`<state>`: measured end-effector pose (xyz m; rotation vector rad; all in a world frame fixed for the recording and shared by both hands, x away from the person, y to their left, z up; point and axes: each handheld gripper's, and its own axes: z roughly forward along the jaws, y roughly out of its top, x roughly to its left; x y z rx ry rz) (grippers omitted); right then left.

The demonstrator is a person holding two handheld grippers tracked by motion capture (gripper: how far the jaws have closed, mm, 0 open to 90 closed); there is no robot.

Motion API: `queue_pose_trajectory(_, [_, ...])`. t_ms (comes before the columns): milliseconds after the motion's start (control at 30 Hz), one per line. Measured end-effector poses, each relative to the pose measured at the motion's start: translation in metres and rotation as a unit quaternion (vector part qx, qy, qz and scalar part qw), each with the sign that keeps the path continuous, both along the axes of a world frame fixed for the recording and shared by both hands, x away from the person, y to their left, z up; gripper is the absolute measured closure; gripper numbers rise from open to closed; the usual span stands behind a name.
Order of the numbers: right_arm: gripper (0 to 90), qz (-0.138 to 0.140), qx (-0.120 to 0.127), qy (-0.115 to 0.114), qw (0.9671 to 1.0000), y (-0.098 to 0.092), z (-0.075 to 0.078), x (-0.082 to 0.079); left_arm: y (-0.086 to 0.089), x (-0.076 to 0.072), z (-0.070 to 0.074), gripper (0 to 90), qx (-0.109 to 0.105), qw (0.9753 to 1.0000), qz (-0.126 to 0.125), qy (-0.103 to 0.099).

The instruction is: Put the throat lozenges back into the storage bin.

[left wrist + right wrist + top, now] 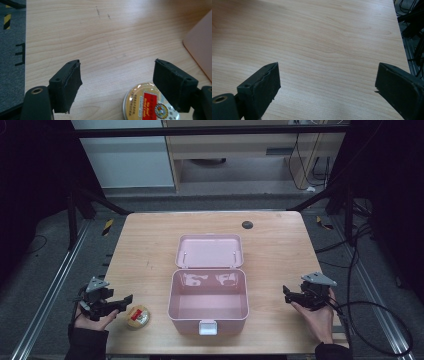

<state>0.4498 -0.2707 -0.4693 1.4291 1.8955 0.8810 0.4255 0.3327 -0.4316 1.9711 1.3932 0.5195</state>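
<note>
A pink lidded box point(208, 300) stands open at the middle of the wooden table point(150, 245), its lid point(210, 251) laid back and its inside bare. A small round tin point(137, 316) with a gold rim and a red label lies left of the box near the front edge; in the left gripper view the tin point(147, 103) sits low, by the right jaw. My left gripper point(125, 301) is open, just left of the tin, with nothing held. My right gripper point(289, 294) is open over bare wood right of the box. Its jaws stand wide apart in the right gripper view point(327, 85).
A dark round grommet point(247, 224) sits in the table's far edge. Metal rails and grey floor flank the table, with cables point(370, 315) trailing at the right. A corner of the pink box point(200, 47) shows at the right of the left gripper view.
</note>
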Motion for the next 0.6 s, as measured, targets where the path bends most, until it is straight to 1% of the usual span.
queue_pose_trajectory(33, [6.1,0.001,-0.001,0.001,1.0000,0.000,-0.001,0.000,-0.001,0.000,0.002,21.1,0.003,1.0000,-0.005,0.005])
queue_pose_trajectory(67, [6.1,0.003,-0.001,0.000,1.0000,-0.001,-0.001,0.000,-0.001,0.000,0.002,20.7,0.003,1.0000,-0.005,0.005])
queue_pose_trajectory(167, [6.0,0.002,0.002,0.005,1.0000,-0.002,-0.003,0.000,-0.005,-0.002,0.008,19.8,0.016,0.9994,-0.022,0.019])
queue_pose_trajectory(267, [6.0,0.003,0.002,0.007,1.0000,-0.004,-0.004,-0.001,-0.008,-0.002,0.010,19.6,0.017,0.9993,-0.027,0.022])
queue_pose_trajectory(300, [6.0,0.002,0.003,0.009,1.0000,-0.005,-0.004,-0.003,-0.009,-0.002,0.011,19.4,0.019,0.9990,-0.031,0.025])
queue_pose_trajectory(333, [6.0,0.002,0.003,0.010,0.9999,-0.006,-0.005,-0.003,-0.010,-0.001,0.012,19.2,0.024,0.9985,-0.037,0.032])
queue_pose_trajectory(367, [6.0,0.002,0.003,0.010,0.9999,-0.006,-0.005,-0.003,-0.010,-0.001,0.012,18.8,0.024,0.9985,-0.037,0.032])
queue_pose_trajectory(400, [6.0,0.002,-0.006,0.009,0.9999,-0.007,-0.006,-0.005,-0.011,-0.001,0.013,18.8,0.026,0.9981,-0.040,0.039])
queue_pose_trajectory(433, [6.0,0.002,-0.008,0.010,0.9999,-0.007,-0.006,-0.005,-0.011,-0.001,0.013,18.5,0.026,0.9981,-0.040,0.039])
queue_pose_trajectory(467, [6.0,0.003,-0.011,0.010,0.9999,-0.008,-0.006,-0.006,-0.012,-0.001,0.013,18.0,0.026,0.9978,-0.041,0.044])
queue_pose_trajectory(567, [6.0,0.002,-0.012,0.012,0.9999,-0.008,-0.007,-0.007,-0.014,-0.002,0.013,17.9,0.030,0.9968,-0.046,0.059])
queue_pose_trajectory(600, [5.9,0.003,-0.012,0.012,0.9999,-0.008,-0.006,-0.007,-0.016,-0.002,0.012,17.0,0.033,0.9956,-0.050,0.072])
